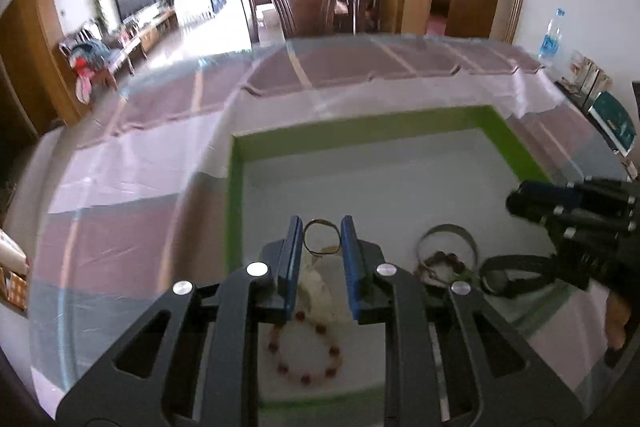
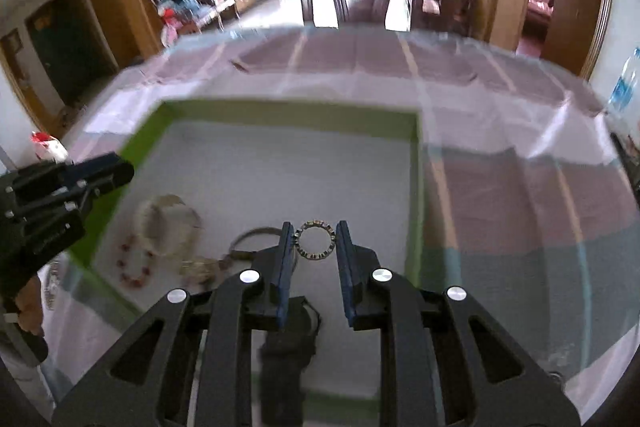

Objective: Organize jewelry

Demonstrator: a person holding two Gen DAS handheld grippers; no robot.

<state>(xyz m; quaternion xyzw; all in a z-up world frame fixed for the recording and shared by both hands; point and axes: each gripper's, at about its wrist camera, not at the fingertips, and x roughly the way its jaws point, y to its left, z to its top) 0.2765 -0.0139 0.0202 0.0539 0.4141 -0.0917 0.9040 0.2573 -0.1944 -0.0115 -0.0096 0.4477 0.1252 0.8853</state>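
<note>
Left gripper point(image 1: 322, 233) is clamped on a thin gold bangle point(image 1: 322, 238), the ring caught between its blue pads near their tips and held above the green-rimmed tray point(image 1: 236, 195). Right gripper point(image 2: 313, 239) is likewise closed on a studded ring bracelet point(image 2: 314, 240), pinched between its pads over the tray's right half, close to the right rim.

Inside the tray, below the left gripper, lies a red bead bracelet point(image 1: 306, 351) near the front rim. To its right rest a silver bangle point(image 1: 448, 239), a brown bead bracelet point(image 1: 442, 261) touching it, and a black watch point(image 1: 514, 275) by the front-right corner. A pale bangle point(image 2: 168, 227) sits near the tray's left rim. The tray rests on a bench point(image 1: 132, 195) under clear plastic sheeting.
</note>
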